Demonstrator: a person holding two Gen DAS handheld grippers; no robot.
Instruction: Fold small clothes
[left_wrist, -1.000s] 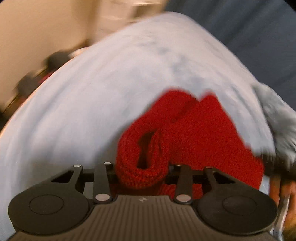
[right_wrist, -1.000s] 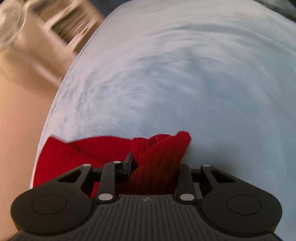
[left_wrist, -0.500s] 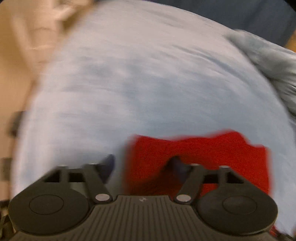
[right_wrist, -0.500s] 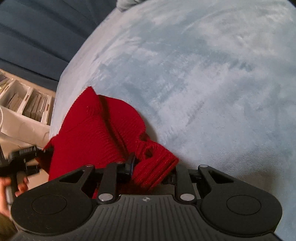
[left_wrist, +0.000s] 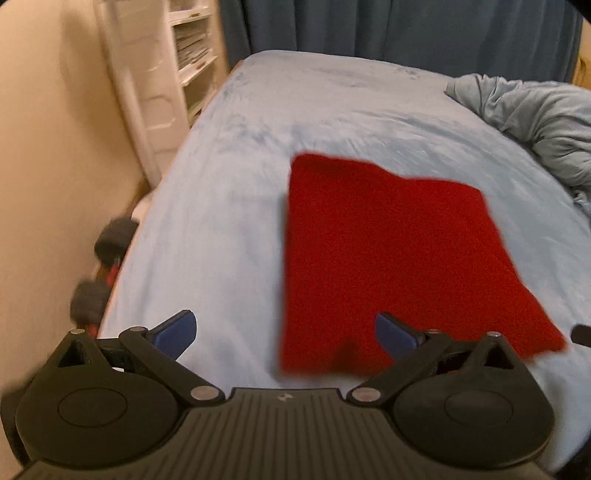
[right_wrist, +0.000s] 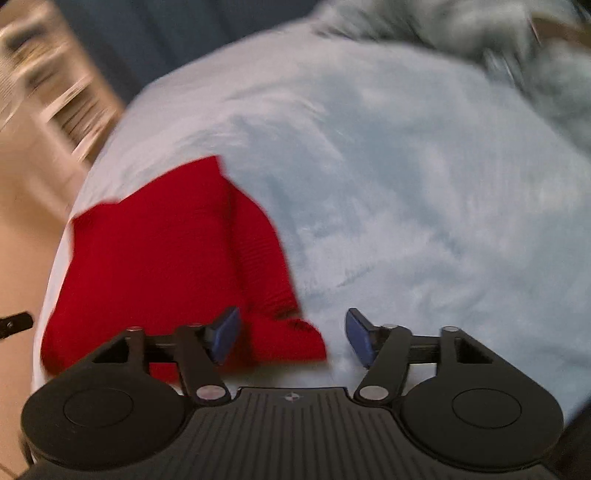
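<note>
A red knitted garment (left_wrist: 391, 258) lies spread flat as a rough rectangle on the light blue bed (left_wrist: 229, 206). My left gripper (left_wrist: 284, 332) hangs just above its near edge with the jaws still opening wide; nothing is pressed between them. In the right wrist view the same red garment (right_wrist: 162, 266) lies to the left, its near right corner (right_wrist: 295, 339) rumpled. My right gripper (right_wrist: 291, 339) is over that corner, jaws opening, and the pads stand clear of the cloth. The picture is blurred by motion.
A crumpled grey-blue blanket (left_wrist: 532, 122) is heaped at the bed's far right. White shelves (left_wrist: 184, 59) and a cream wall (left_wrist: 55, 147) stand along the left side, with dark dumbbell-like objects (left_wrist: 107, 266) on the floor. Dark blue curtains (left_wrist: 369, 26) hang behind.
Both grippers let go of the red garment and opened. It went from bunched in the jaws to lying flat on the bed. Both hands have pulled back and up.
</note>
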